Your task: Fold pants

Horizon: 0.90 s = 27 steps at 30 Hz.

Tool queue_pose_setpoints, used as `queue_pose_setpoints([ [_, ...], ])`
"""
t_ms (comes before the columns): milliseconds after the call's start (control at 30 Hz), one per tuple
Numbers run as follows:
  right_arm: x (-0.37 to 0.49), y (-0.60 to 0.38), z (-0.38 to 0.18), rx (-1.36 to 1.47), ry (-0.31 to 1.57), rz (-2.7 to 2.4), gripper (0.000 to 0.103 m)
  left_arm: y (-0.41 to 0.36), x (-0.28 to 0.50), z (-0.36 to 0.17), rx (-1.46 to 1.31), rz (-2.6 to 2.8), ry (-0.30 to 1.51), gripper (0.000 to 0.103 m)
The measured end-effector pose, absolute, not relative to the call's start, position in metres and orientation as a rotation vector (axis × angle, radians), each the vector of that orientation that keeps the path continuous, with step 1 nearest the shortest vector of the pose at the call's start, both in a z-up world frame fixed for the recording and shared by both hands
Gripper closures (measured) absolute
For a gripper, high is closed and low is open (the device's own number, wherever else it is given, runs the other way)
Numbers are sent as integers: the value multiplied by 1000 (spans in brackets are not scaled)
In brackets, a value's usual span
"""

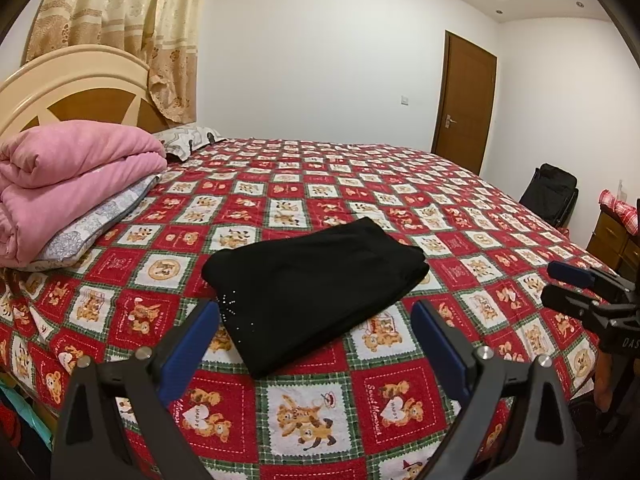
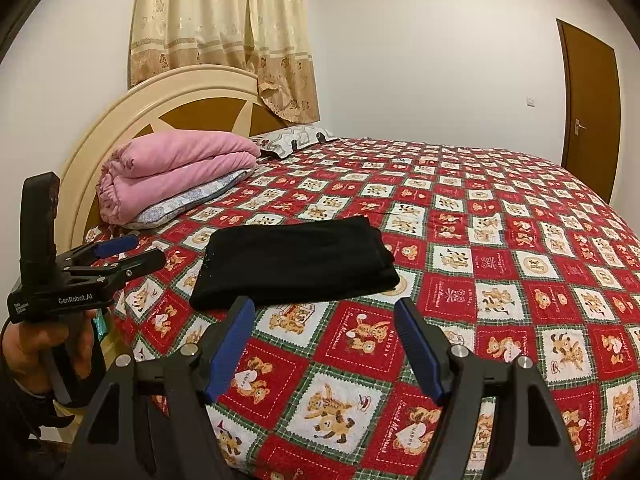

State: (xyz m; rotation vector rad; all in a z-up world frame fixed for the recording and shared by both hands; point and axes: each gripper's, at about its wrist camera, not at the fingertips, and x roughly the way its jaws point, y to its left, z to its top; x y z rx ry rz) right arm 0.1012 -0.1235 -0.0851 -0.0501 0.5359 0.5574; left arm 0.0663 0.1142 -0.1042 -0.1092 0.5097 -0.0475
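Note:
The black pants [image 1: 316, 292] lie folded into a flat rectangle on the red bear-patterned bedspread [image 1: 304, 408]; they also show in the right wrist view [image 2: 292, 262]. My left gripper [image 1: 316, 320] is open and empty, held just in front of the near edge of the pants, apart from them. It also shows at the left of the right wrist view [image 2: 150, 252]. My right gripper [image 2: 324, 316] is open and empty, held above the bedspread [image 2: 480, 280] just short of the pants. It shows at the right edge of the left wrist view [image 1: 550, 284].
A folded pink blanket [image 1: 68, 184] rests on a patterned pillow [image 1: 100, 220] at the headboard [image 1: 60, 88] end. A second pillow [image 1: 188, 140] lies beyond. A brown door [image 1: 464, 100], a black bag [image 1: 550, 196] and a wooden cabinet [image 1: 616, 240] stand past the bed.

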Motion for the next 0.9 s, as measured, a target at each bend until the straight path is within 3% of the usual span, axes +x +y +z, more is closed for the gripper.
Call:
queue_pose_setpoints([
  [900, 98, -115, -94, -78, 545, 565, 30, 109, 62, -91, -36, 49, 481, 0],
])
